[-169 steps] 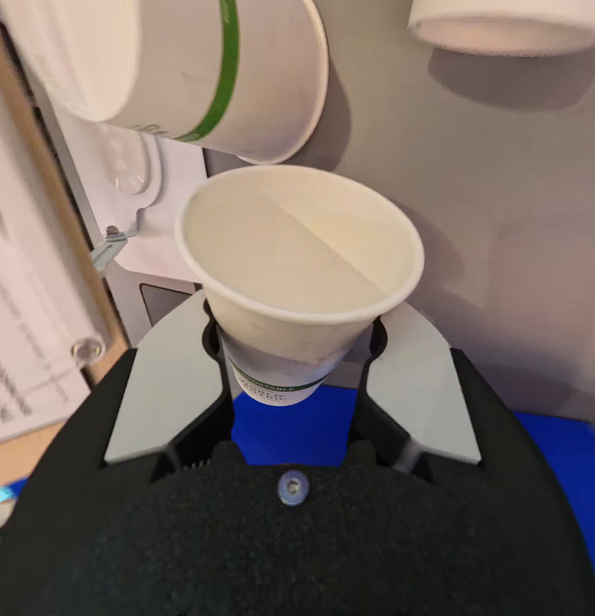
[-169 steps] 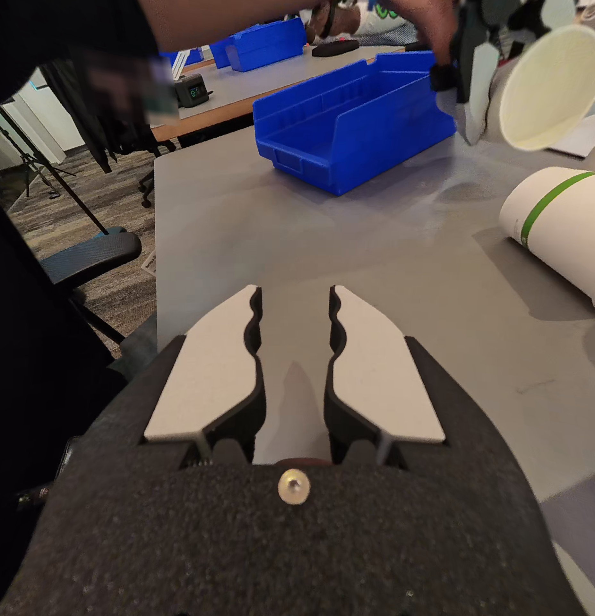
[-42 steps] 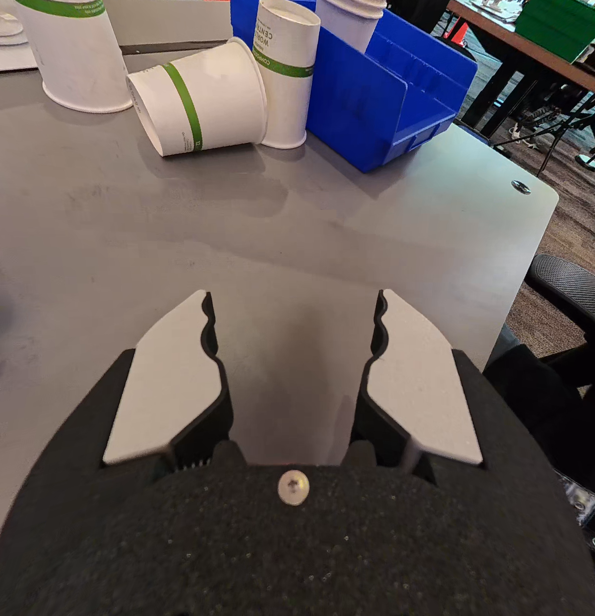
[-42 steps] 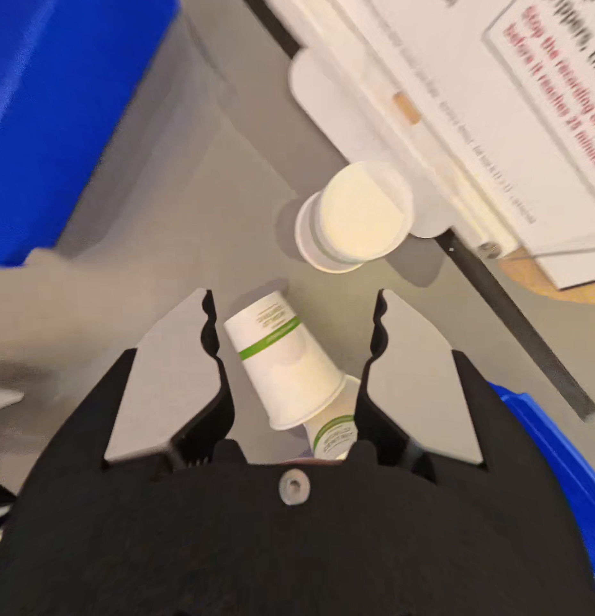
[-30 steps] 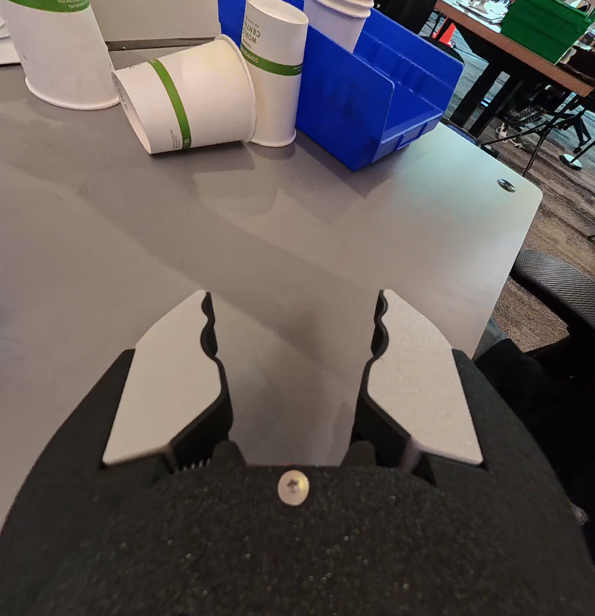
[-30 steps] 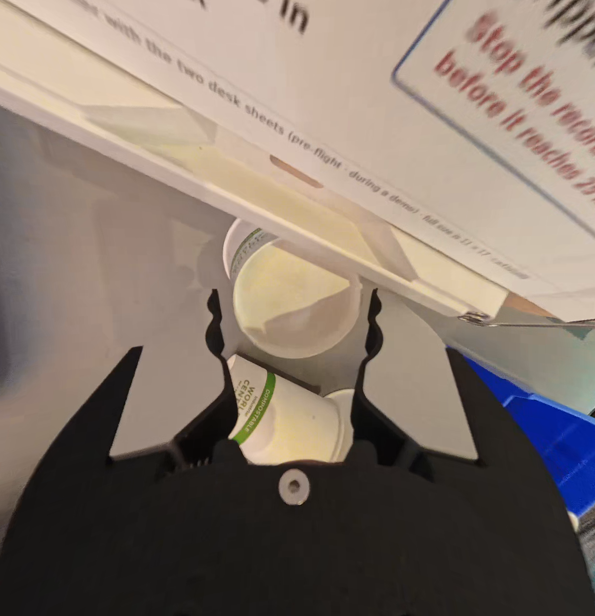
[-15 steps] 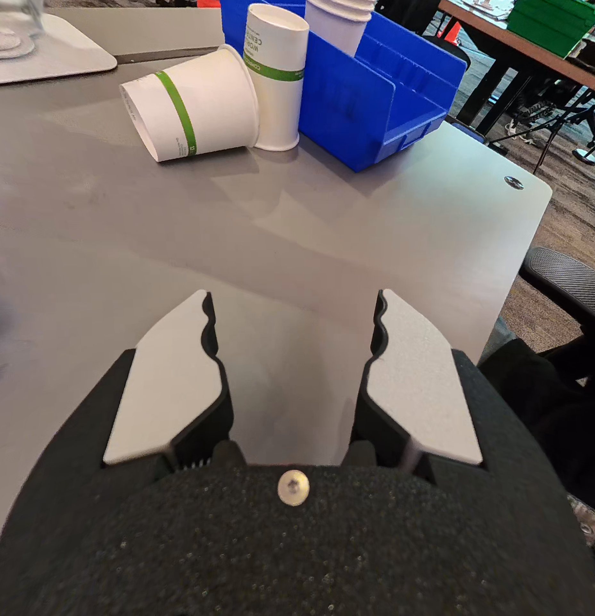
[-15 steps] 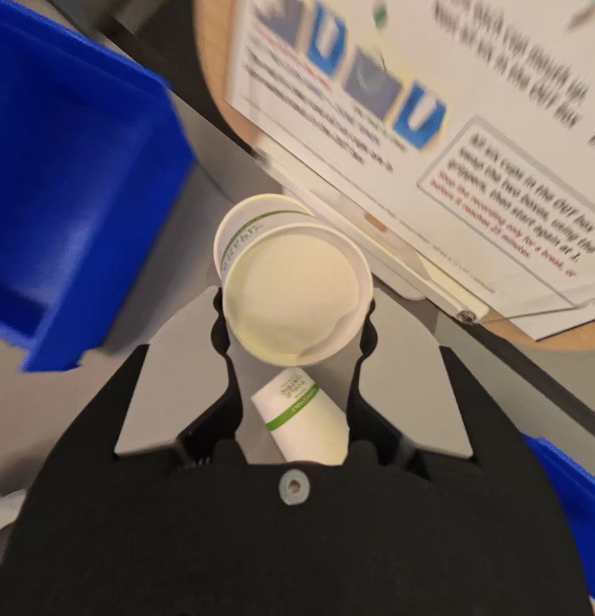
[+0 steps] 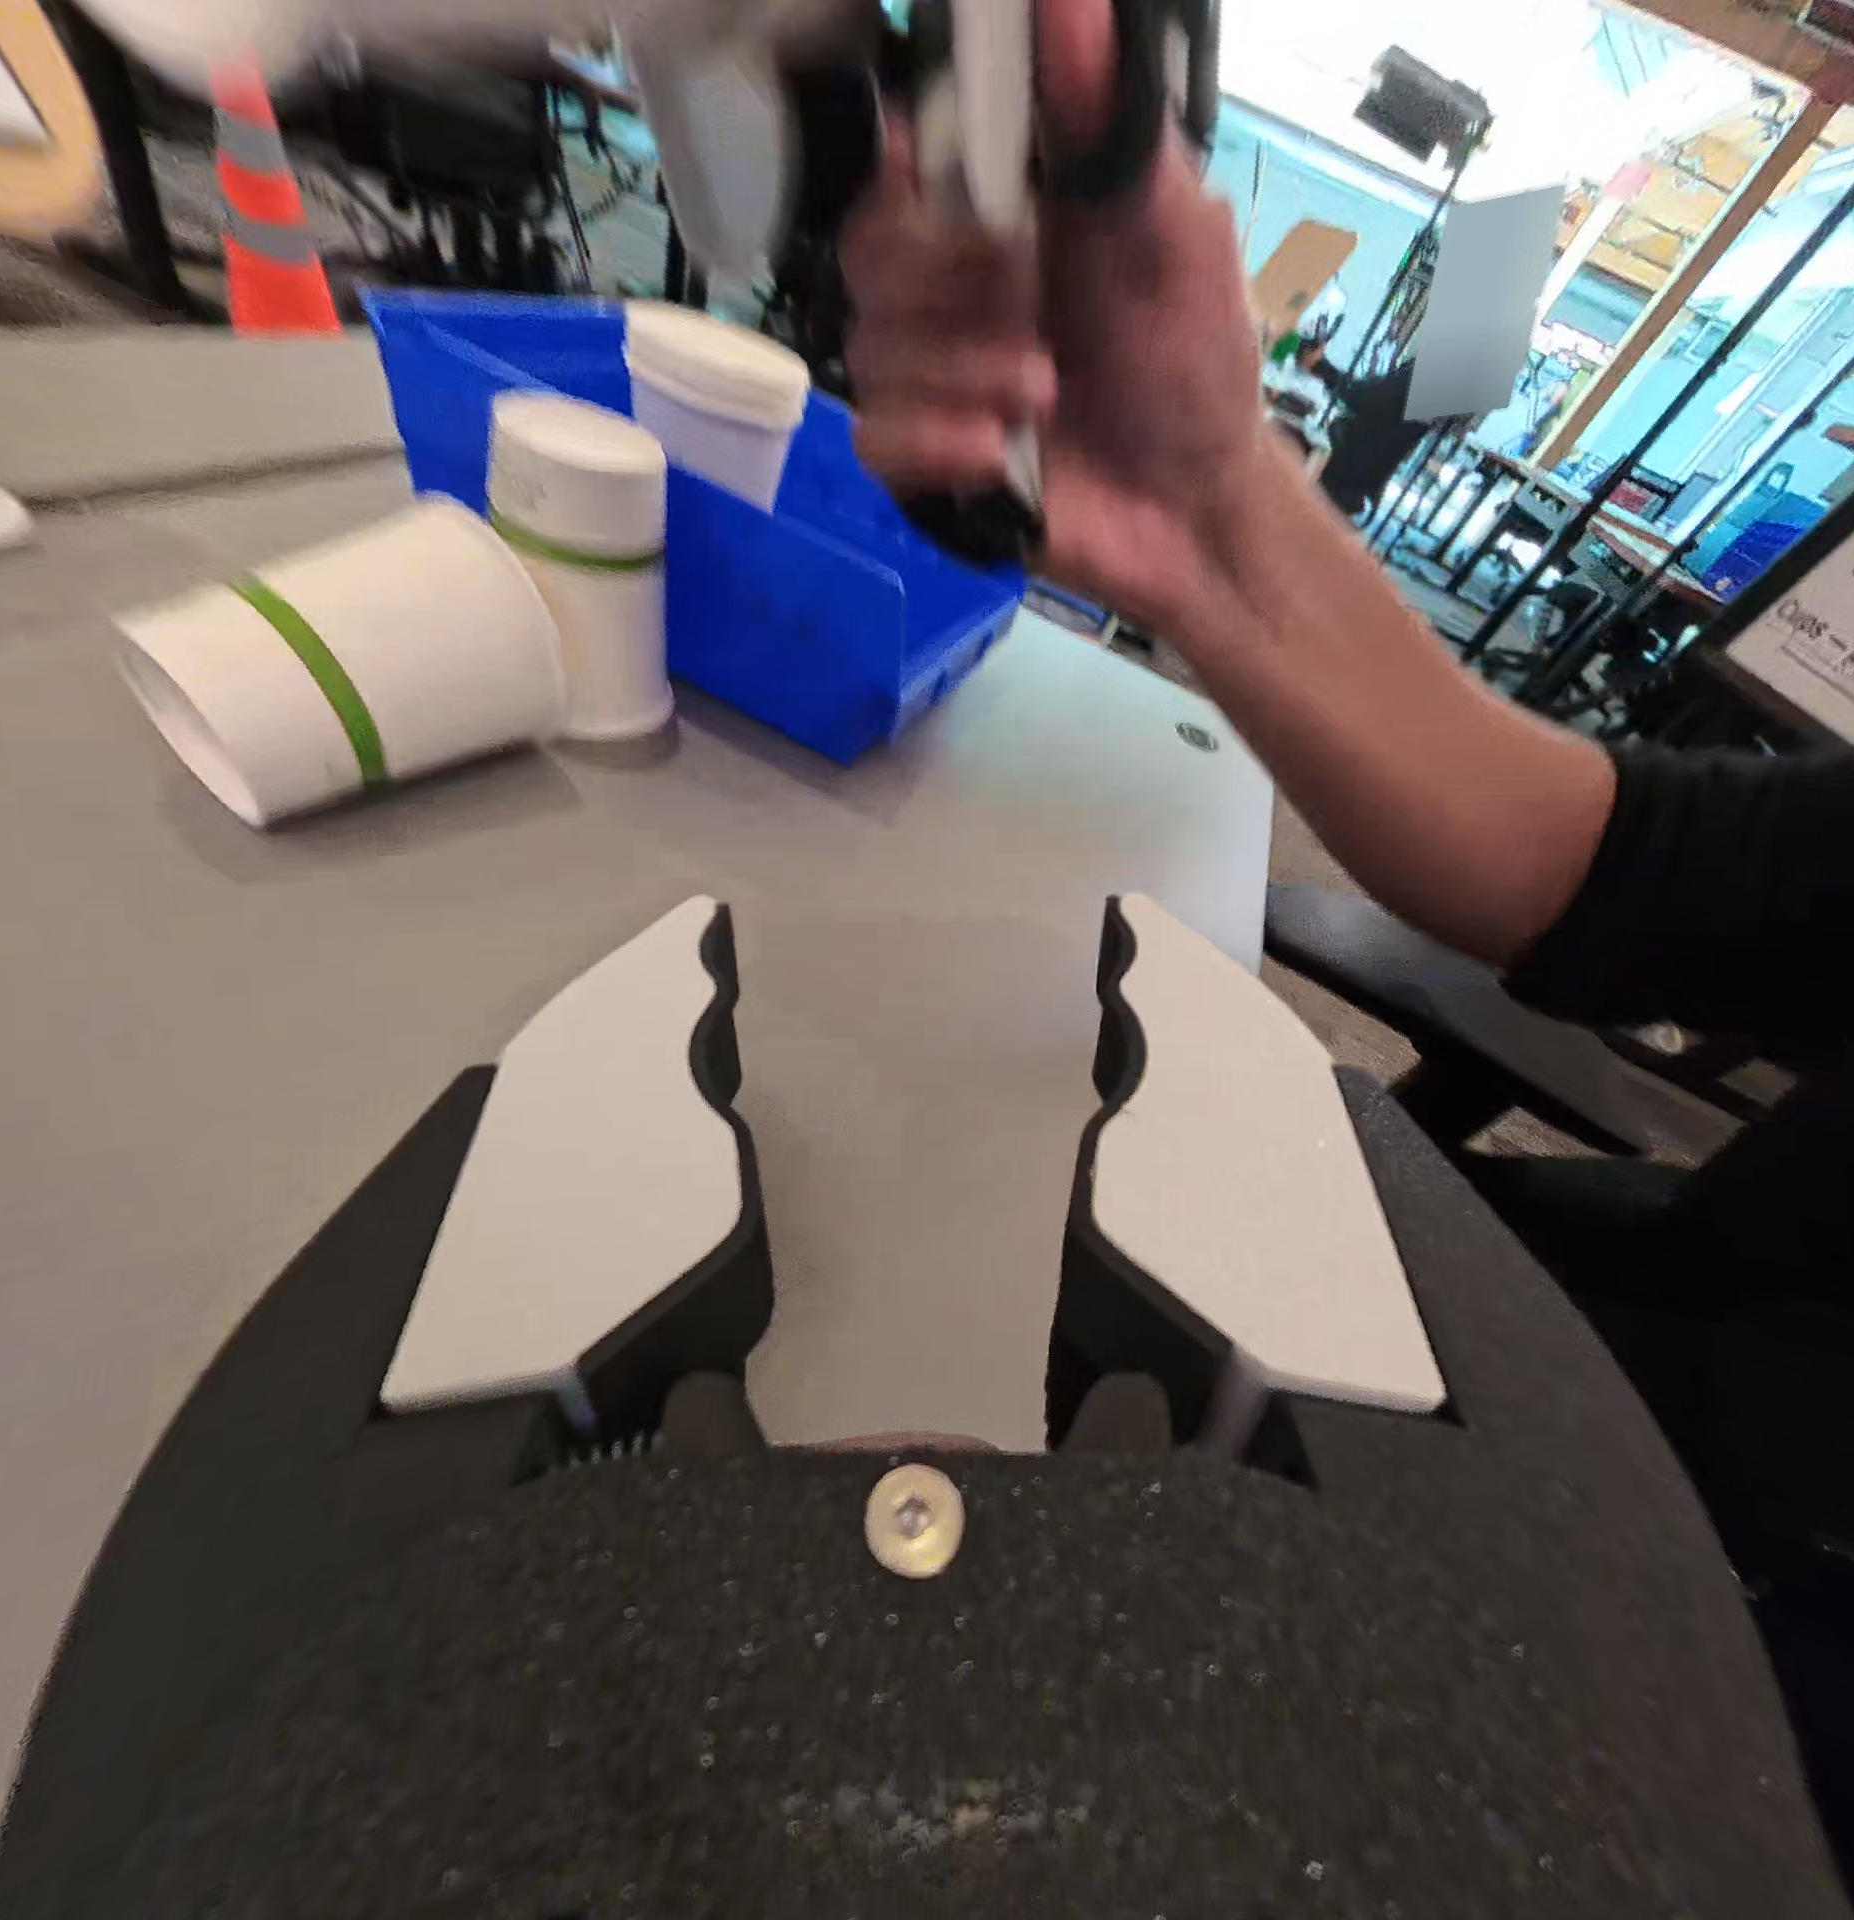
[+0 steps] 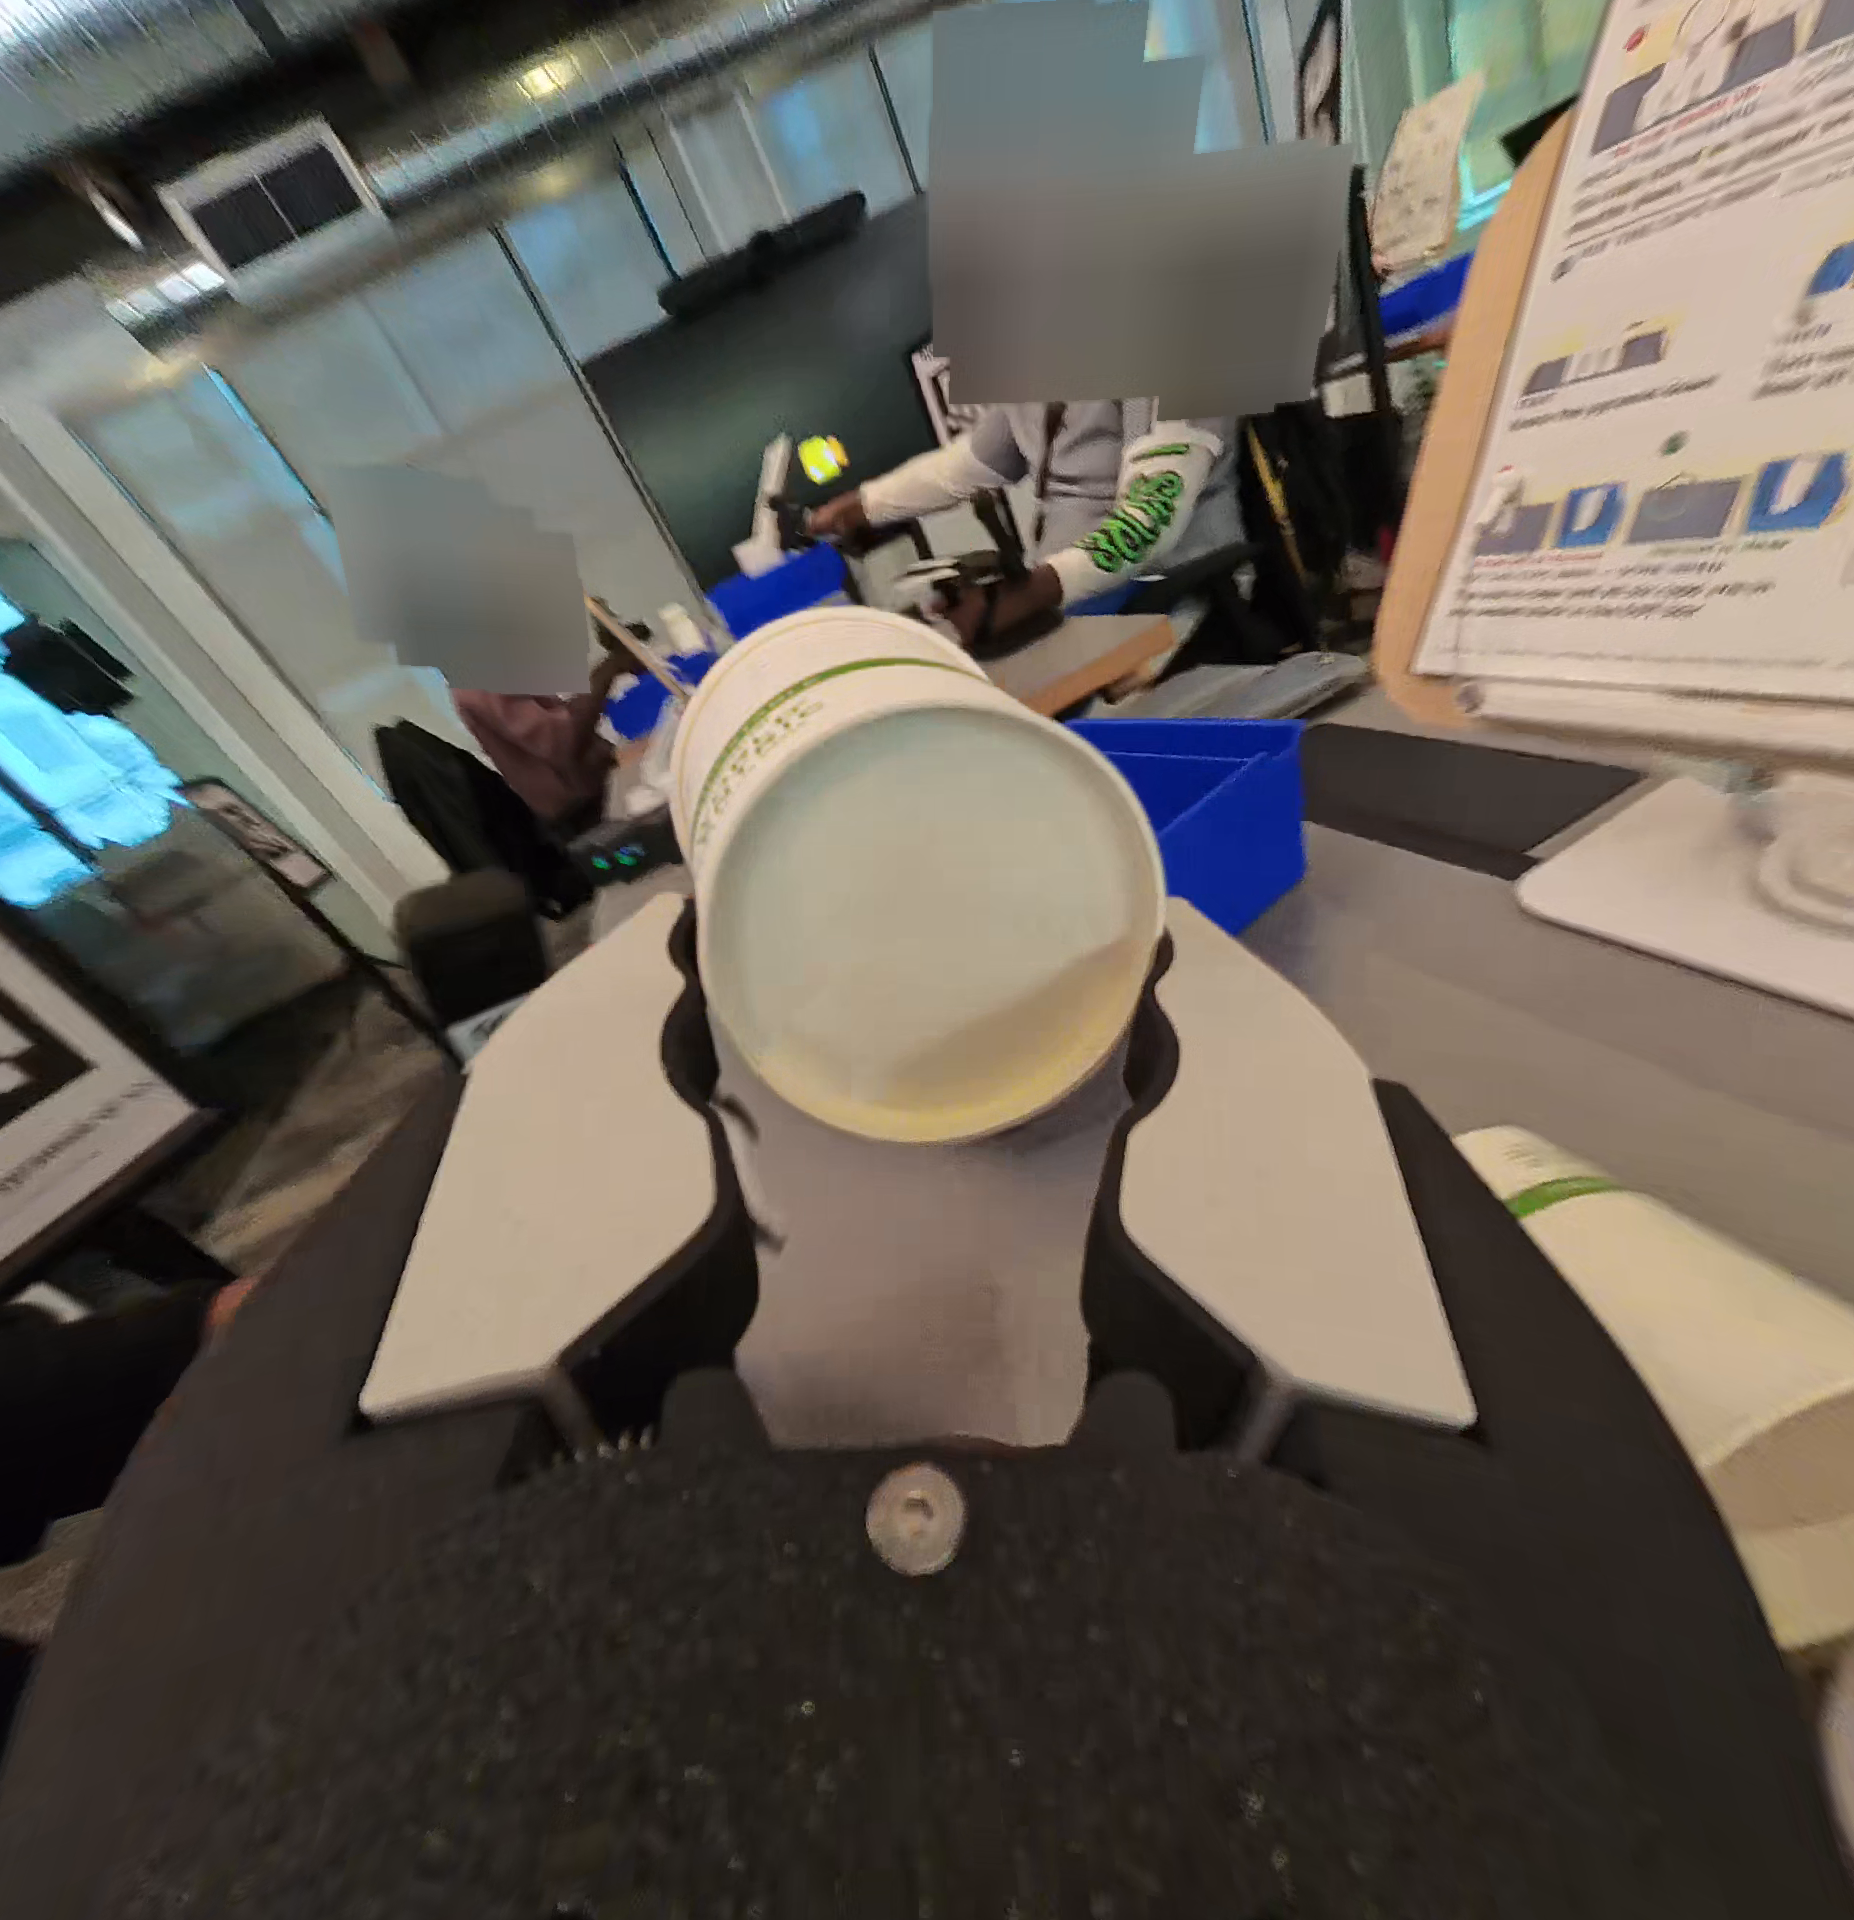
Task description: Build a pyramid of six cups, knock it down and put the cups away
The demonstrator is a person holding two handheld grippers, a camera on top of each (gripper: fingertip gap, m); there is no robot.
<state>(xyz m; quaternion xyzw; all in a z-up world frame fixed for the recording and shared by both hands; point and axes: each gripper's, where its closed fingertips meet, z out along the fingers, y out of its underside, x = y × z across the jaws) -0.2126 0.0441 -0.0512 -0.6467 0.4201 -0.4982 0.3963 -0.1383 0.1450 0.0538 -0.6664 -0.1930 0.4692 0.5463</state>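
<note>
My left gripper [image 9: 912,914] is open and empty, held low over the grey table [image 9: 227,987]. Ahead of it a white paper cup with a green band [image 9: 341,675] lies on its side. An upside-down cup [image 9: 590,582] stands beside it, against the blue bin [image 9: 798,623]. Another white cup [image 9: 715,410] stands inside that bin. My right gripper [image 10: 923,925] is shut on a white green-banded cup [image 10: 923,935], held in the air with its base facing the camera. Another cup [image 10: 1681,1351] lies on the table at the right.
A person's hand [image 9: 1089,395] holds the right gripper, blurred, above the bin. A second blue bin [image 10: 1214,810] sits beyond the held cup. A sign board on a white stand [image 10: 1681,364] is at the right. People sit at tables behind. The table edge [image 9: 1255,831] and a chair are at right.
My right gripper has closed on a cup and lifted it off the table, swinging up to level. My left gripper has tilted up and its jaws have narrowed slightly; the hand now shows over the bin.
</note>
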